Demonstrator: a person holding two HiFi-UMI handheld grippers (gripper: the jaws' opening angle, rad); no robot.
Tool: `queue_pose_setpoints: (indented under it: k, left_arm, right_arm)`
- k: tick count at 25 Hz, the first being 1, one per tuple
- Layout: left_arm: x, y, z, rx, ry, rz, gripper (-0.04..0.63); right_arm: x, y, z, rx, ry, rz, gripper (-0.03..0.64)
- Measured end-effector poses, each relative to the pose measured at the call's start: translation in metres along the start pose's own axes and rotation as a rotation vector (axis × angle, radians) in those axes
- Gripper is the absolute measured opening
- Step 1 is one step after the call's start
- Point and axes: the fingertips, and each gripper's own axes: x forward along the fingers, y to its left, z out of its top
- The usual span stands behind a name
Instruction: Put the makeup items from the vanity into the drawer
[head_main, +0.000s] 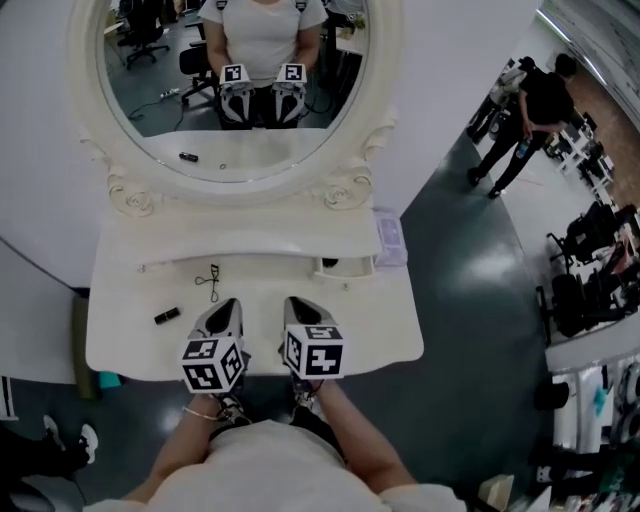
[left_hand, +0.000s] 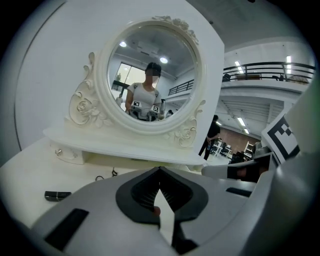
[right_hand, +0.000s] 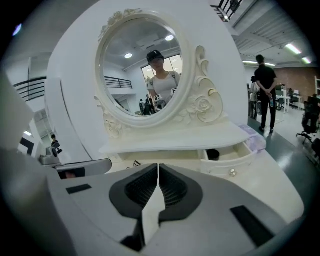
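Over the front of the white vanity (head_main: 120, 345), in the head view, the left tongs (head_main: 228, 304) and right tongs (head_main: 296, 303) sit side by side, both pressed together, holding nothing. A small black tube (head_main: 167, 316) lies just left of the left tongs; a black eyelash curler (head_main: 213, 283) lies just ahead of them. In the left gripper view, the left tongs (left_hand: 160, 170) are closed and empty, with the tube (left_hand: 57, 195) off to their left. In the right gripper view, the open drawer (right_hand: 235, 156) stands ahead, right of the closed right tongs (right_hand: 158, 166).
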Motion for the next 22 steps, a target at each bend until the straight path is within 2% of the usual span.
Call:
queue_pose_setpoints:
  k: [14, 19, 22]
  left_arm:
    - [-0.093, 0.145, -0.022, -0.216, -0.069, 0.354, 0.003]
    - [-0.115, 0.179, -0.035, -0.263, -0.076, 0.445, 0.003]
    - [-0.124, 0.197, -0.042, -0.289, -0.077, 0.482, 0.003]
  right_arm:
    - [0.069, 0.163, -0.041, -0.216, 0.200, 0.364, 0.025]
    - [0.091, 0.200, -0.059, -0.275, 0.267, 0.448, 0.026]
    - [0.104, 0.219, -0.071, -0.313, 0.308, 0.494, 0.065]
